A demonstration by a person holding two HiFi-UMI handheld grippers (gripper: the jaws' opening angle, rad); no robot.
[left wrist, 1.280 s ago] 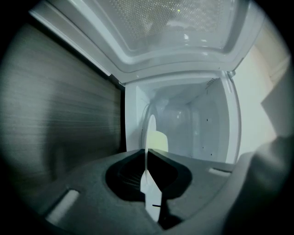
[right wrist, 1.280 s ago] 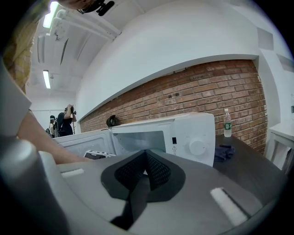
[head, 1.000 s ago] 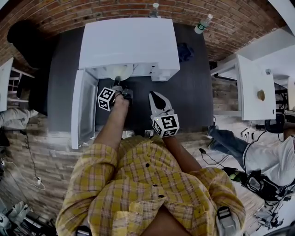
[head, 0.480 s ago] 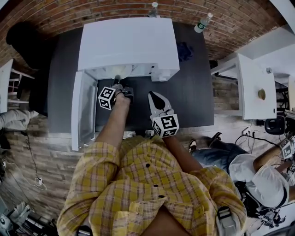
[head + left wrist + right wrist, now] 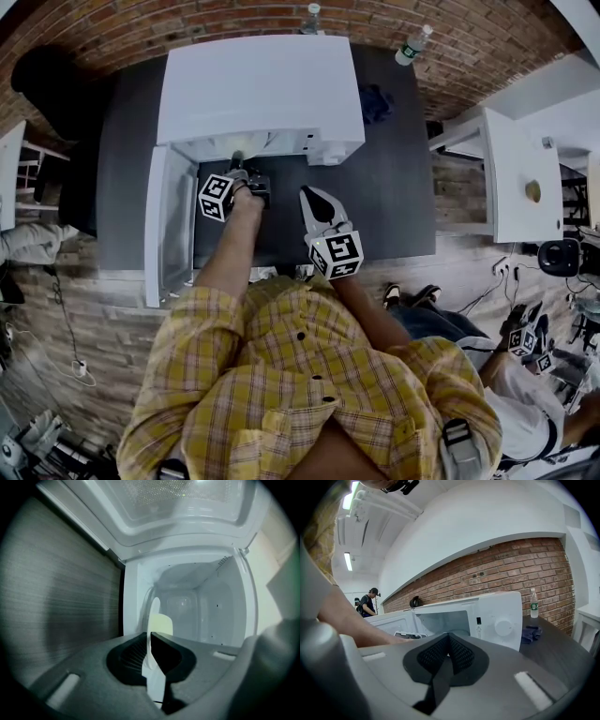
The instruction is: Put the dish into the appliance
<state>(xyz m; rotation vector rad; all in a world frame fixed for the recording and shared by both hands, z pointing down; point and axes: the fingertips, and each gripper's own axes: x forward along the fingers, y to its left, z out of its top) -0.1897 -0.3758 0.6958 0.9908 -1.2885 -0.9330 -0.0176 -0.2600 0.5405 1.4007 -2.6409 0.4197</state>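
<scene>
Setup: white microwave (image 5: 262,84) at the far side of a dark table (image 5: 394,187), against a brick wall. Its door (image 5: 169,220) hangs open to the left.

Left claw (image 5: 238,164): reaches into the open front of the microwave. In the left gripper view its jaws stand almost together, with the thin rim of the white dish (image 5: 154,616) pinched between the pads. They have just eased apart a trifle, yet the rim sits between them and the pads look to be on it.

Dish: seen edge-on, inside the cavity (image 5: 201,606), low down near its floor. Whether it rests on the floor I cannot tell. The head view does not show it clearly.

Right claw (image 5: 311,195): held over the table in front of the microwave, to the right of the left arm, well apart from the dish. The right gripper view shows its jaws closed together with nothing between them (image 5: 449,637). It faces the microwave's control panel and dial (image 5: 504,626).

Other: a blue cloth (image 5: 375,103) on the table right of the microwave; two bottles (image 5: 313,19) (image 5: 412,47) at the far edge by the wall.
</scene>
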